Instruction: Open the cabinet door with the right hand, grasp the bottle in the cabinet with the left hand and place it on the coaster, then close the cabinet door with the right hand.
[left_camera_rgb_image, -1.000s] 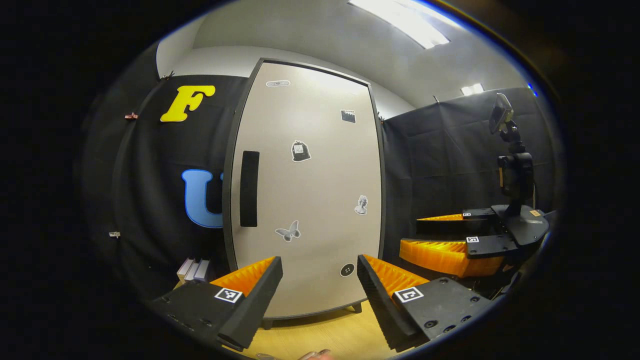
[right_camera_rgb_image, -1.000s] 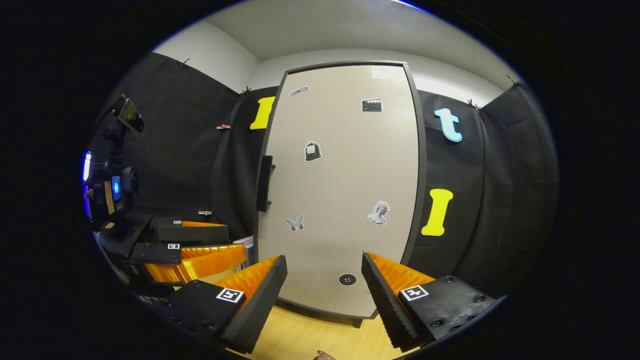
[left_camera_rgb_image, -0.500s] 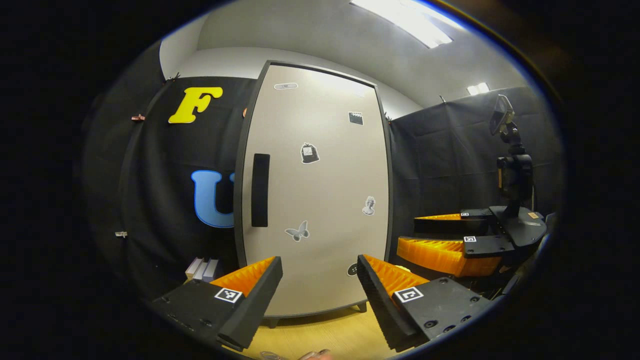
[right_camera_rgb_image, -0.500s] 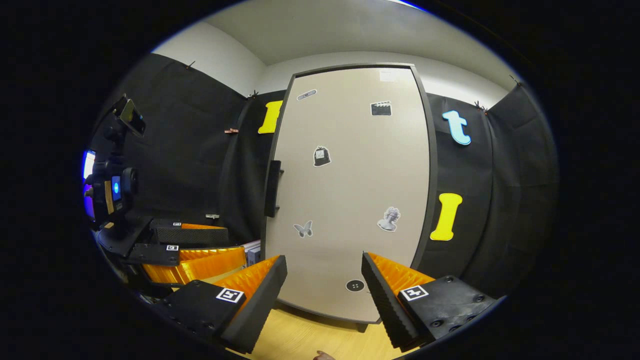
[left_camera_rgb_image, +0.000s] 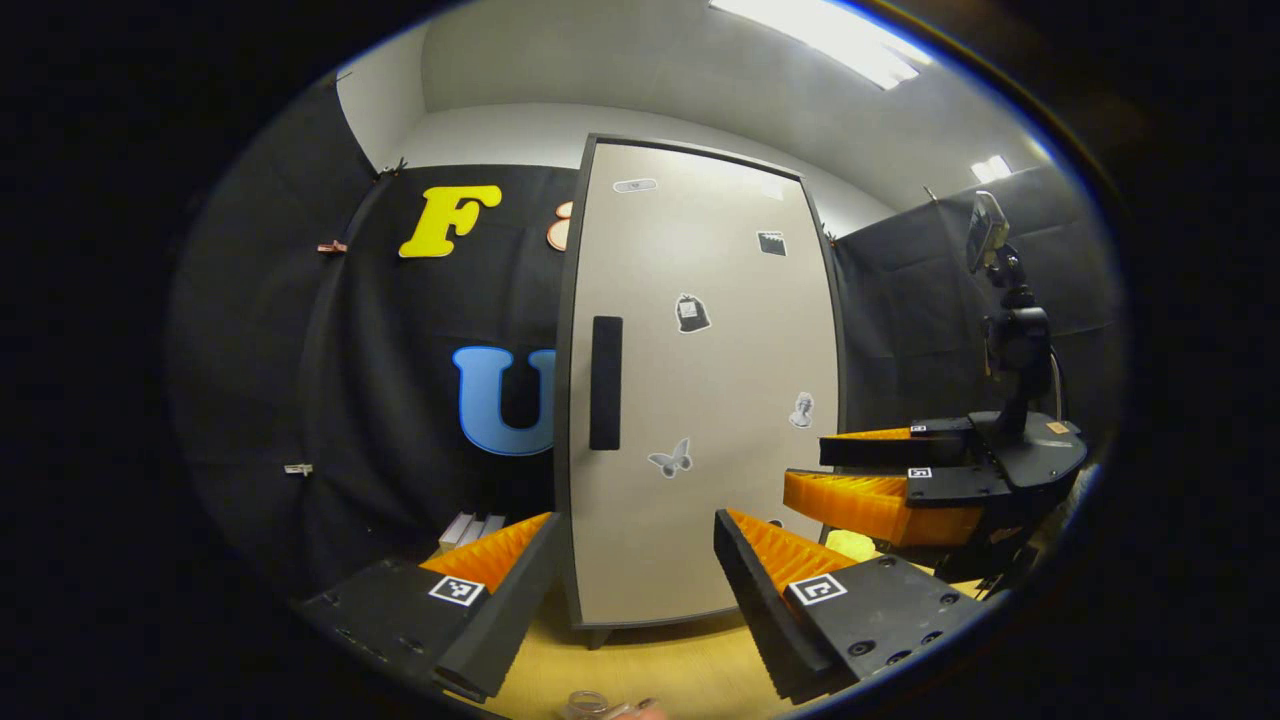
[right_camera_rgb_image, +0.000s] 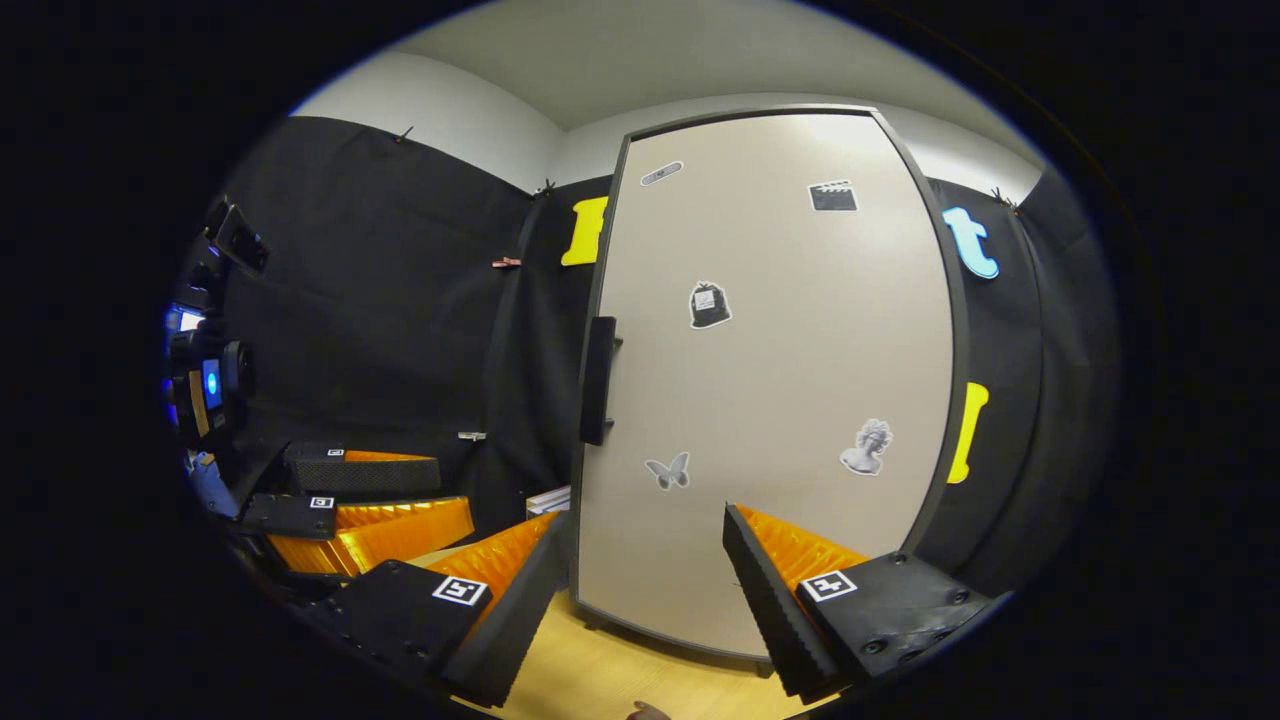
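Left gripper view: the left gripper (left_camera_rgb_image: 632, 560), jaws spread apart and empty, occupied the lower centre of the frame before the closed cabinet door (left_camera_rgb_image: 700, 390). A dark vertical handle (left_camera_rgb_image: 605, 383) lay near the door's left edge. The right gripper (left_camera_rgb_image: 870, 475), jaws likewise apart, appeared at right of the frame. Right gripper view: the right gripper (right_camera_rgb_image: 645, 565) faced the same door (right_camera_rgb_image: 770, 380), handle (right_camera_rgb_image: 597, 380) at centre left; the left gripper (right_camera_rgb_image: 375, 500) sat at lower left. The wooden tabletop (right_camera_rgb_image: 620, 680) lay below. The bottle was hidden behind the door.
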